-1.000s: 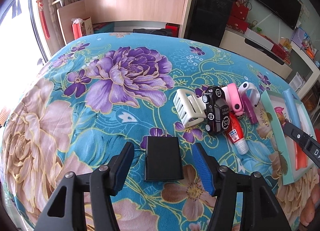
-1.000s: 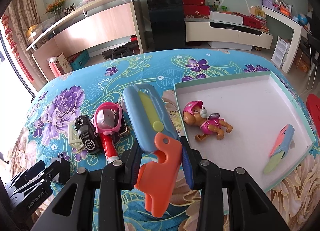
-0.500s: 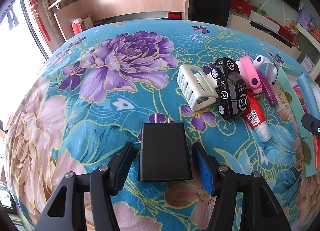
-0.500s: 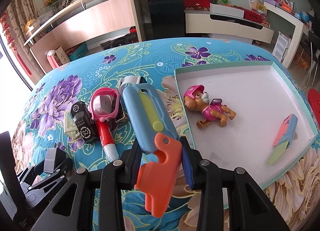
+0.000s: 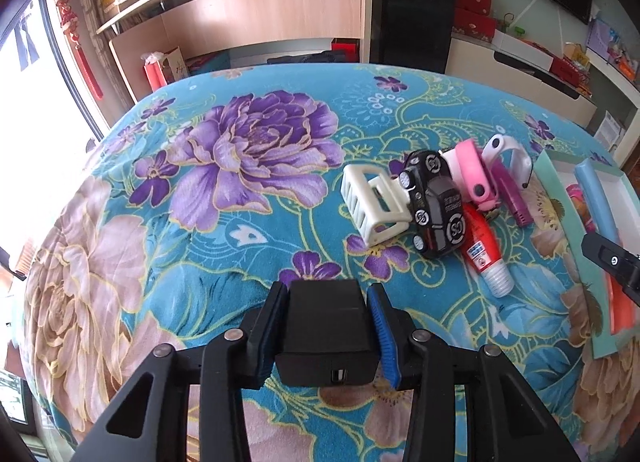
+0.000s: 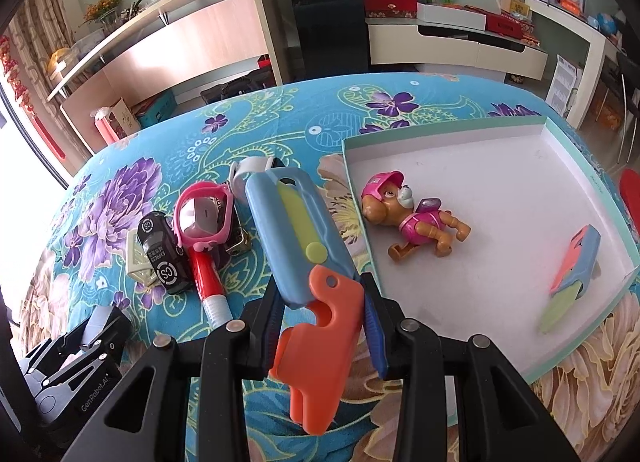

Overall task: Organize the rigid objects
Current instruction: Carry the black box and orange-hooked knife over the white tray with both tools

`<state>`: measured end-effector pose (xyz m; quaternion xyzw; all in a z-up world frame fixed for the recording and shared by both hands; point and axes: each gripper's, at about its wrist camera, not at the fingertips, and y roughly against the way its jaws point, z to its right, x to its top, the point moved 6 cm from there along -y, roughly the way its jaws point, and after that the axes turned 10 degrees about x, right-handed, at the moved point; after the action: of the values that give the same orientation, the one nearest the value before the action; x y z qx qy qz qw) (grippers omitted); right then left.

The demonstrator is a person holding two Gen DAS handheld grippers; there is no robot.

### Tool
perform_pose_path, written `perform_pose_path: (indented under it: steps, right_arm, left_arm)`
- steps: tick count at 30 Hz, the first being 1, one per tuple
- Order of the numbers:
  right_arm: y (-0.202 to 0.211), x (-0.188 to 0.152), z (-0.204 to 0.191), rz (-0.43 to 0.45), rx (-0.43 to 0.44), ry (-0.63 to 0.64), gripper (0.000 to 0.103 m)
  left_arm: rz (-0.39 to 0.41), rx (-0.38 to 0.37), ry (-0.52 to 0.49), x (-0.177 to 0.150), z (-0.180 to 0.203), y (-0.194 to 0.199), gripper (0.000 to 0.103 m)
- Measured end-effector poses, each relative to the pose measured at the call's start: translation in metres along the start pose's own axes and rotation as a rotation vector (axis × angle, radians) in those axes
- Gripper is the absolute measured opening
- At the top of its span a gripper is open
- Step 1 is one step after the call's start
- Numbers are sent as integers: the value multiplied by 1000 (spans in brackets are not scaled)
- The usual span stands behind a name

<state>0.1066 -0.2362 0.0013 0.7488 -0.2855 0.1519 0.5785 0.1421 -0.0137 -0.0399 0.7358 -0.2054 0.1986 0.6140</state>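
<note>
since a second ago the left gripper (image 5: 327,328) has drawn in on the black charger block (image 5: 326,318), which then lay loose on the cloth between wide jaws; now the jaws are closing, with the blue pads (image 5: 382,332) against both of its sides. the block sits between the fingers over the flowered cloth of the table (image 5: 160,221), its port end facing the camera.

the right gripper (image 6: 320,326) has not changed: its jaws are narrow and clamped on the orange handle of the blue and orange toy (image 6: 308,262), whose blue body points away over the cloth, just beside the near left corner of the shallow white box (image 6: 592,181).

in the box lie a pink-capped puppy figure (image 6: 412,221) near the left wall and a small blue, orange and green toy (image 6: 572,274) towards the right wall, well apart from each other.

left of the box, on the cloth, is a tight cluster: a white hair claw (image 5: 372,205), touching a black toy car (image 5: 436,209), a red tube with a ribbed white cap (image 5: 486,258), a pink-rimmed hand mirror (image 6: 202,217) and a purple piece (image 5: 514,197).
</note>
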Motion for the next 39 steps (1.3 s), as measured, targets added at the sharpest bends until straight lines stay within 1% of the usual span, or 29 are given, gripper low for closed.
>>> perform_pose_path:
  steps: [4,7,12,17,19,23,27,34,39]
  right_arm:
    - [13,10,17,47,-7,-44,38]
    - [18,14,40,67,-51,-88,38]
    - [26,17,84,90,-143,-165,38]
    - [35,18,124,113,-182,-249,38]
    - [36,17,135,116,-184,-275,38]
    - [40,16,148,128,-180,-300,38]
    - [45,17,159,146,-175,-324,38]
    - [51,16,166,151,-184,-345,39]
    - [53,16,163,152,-185,-333,39]
  left_arm:
    - [65,-22,-22,16,15,24,44]
    - [100,-52,-68,27,37,38,44]
    - [156,-107,-175,42,88,59,44]
    - [206,-189,-286,51,148,77,44]
    - [215,-224,-324,50,172,81,44]
    - [228,-262,-398,41,212,84,44]
    - [221,-276,-444,34,238,79,44]
    - [209,-301,-496,25,268,71,44]
    - [203,-311,-502,19,273,65,44]
